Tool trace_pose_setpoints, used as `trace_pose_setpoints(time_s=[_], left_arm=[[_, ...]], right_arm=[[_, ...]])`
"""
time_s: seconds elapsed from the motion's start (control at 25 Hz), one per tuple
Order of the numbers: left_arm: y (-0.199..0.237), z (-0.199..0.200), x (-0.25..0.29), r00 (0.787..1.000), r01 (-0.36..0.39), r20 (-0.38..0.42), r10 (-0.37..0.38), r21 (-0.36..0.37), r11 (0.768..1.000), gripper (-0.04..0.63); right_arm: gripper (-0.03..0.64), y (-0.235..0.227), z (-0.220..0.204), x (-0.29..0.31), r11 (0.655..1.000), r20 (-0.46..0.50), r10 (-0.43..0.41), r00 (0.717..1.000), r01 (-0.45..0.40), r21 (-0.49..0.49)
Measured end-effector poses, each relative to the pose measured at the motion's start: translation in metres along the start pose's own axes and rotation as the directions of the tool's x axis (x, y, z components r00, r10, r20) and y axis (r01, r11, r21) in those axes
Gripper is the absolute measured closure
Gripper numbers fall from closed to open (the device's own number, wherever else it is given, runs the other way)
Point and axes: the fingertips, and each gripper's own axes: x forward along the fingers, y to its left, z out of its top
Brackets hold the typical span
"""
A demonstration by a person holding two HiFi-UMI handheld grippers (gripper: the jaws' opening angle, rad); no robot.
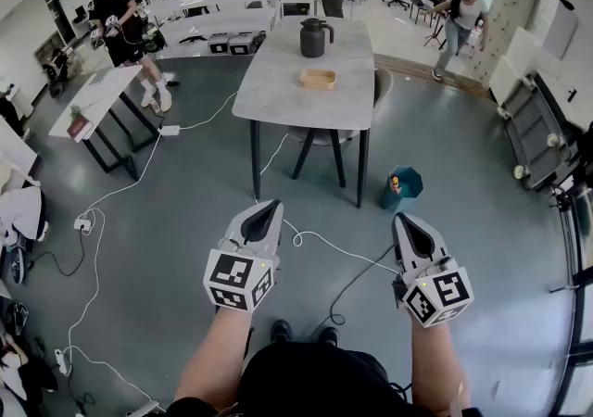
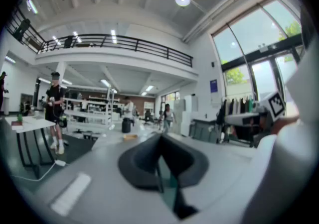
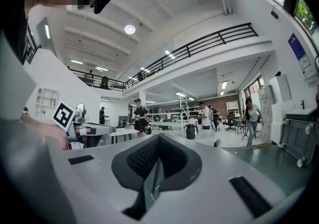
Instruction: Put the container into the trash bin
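Left gripper [image 1: 271, 208] and right gripper [image 1: 401, 221], lower centre of the head view, are held side by side over open floor [image 1: 482, 248]; both sets of fingers are pressed together with nothing between them. Tan container [image 1: 317, 79] sits mid-counter [image 1: 269, 100], upper centre, clear of every edge, just below a black jug [image 1: 314, 37]. Teal trash bin [image 1: 401, 187] stands on the floor beside the counter's lower right leg. White cable [image 1: 320, 239] crosses the floor between grippers and counter
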Motion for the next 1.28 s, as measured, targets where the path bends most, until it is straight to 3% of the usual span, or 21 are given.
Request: trace_pose_setpoints(time_s=[0.28,0.52,0.72,1.04,1.28], left_arm=[[-0.026,-0.005,-0.017,1.000,0.006,0.003,-0.006,-0.032,0.999,0.591],[-0.031,0.002,-0.016,1.000,-0.018,0.019,0.017,0.031,0.999,0.591],[-0.025,0.015,-0.004,0.998,-0.041,0.048,0.040,0.018,0.999,0.591],[0.007,-0.003,0.041,1.000,0.001,0.003,-0.001,0.017,1.000,0.591],[0.063,-0.016,0.092,0.999,0.010,-0.040,-0.010,0.010,1.000,0.591]], right_arm=[[0.627,-0.012,-0.012,-0.030,1.000,-0.013,-0.013,1.000,0.013,0.009],[0.626,-0.029,-0.018,-0.043,1.000,-0.012,-0.011,1.000,0.011,-0.013],[0.626,-0.035,-0.012,-0.031,1.000,-0.009,0.003,1.000,-0.003,-0.003],[0.624,-0.058,-0.023,0.022,0.998,-0.037,-0.004,0.999,0.007,0.069],[0.624,-0.072,-0.033,0.101,0.996,-0.083,-0.007,0.996,0.014,0.087]])
